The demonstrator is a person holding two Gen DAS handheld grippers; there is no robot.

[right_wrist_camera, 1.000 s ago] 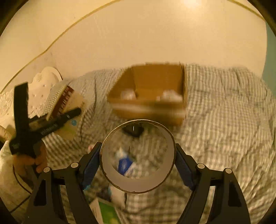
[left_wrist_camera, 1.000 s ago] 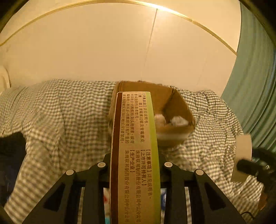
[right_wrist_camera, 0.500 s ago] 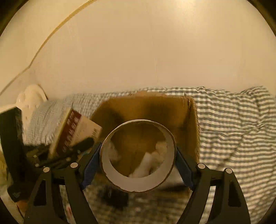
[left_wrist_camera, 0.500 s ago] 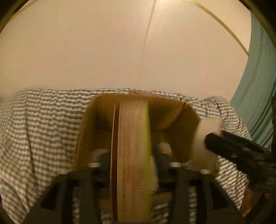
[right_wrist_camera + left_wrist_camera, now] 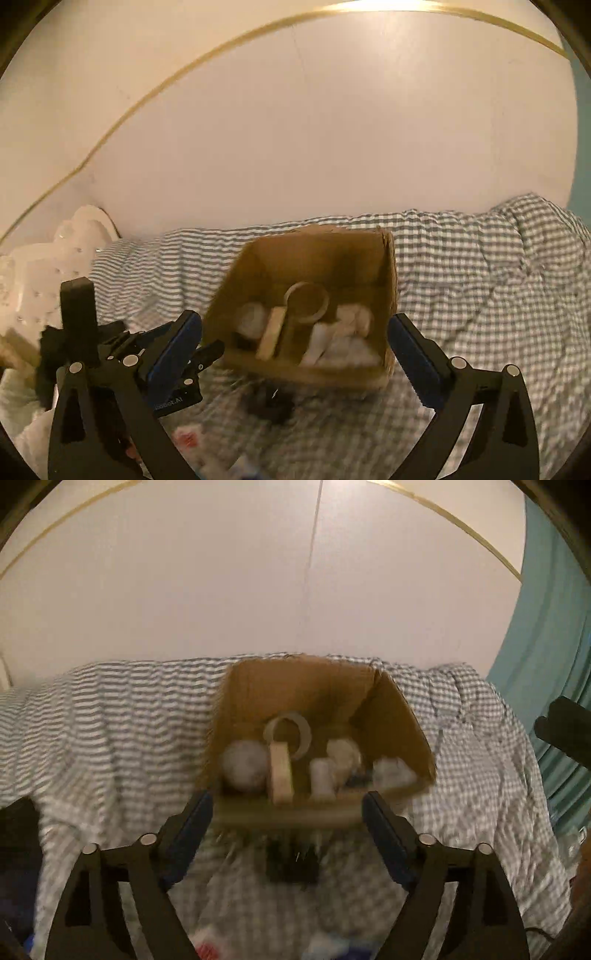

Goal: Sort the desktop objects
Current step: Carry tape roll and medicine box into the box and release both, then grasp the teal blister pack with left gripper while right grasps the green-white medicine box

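Two claws agape, cardboard box [image 5: 391, 716], writing unreadable

Left gripper [image 5: 288, 812] spread wide and empty before cardboard box [image 5: 391, 716] on checked cloth [image 5: 110, 731]; inside, tape ring [image 5: 288, 738] leaning upright behind narrow carton [image 5: 280, 775], pale ball [image 5: 245, 766] at left, white scraps [image 5: 391, 773] at right

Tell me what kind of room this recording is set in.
Probably a bedroom: the cardboard box being filled sits on a rumpled gingham bedcover against a plain wall, with a teal curtain at the side.
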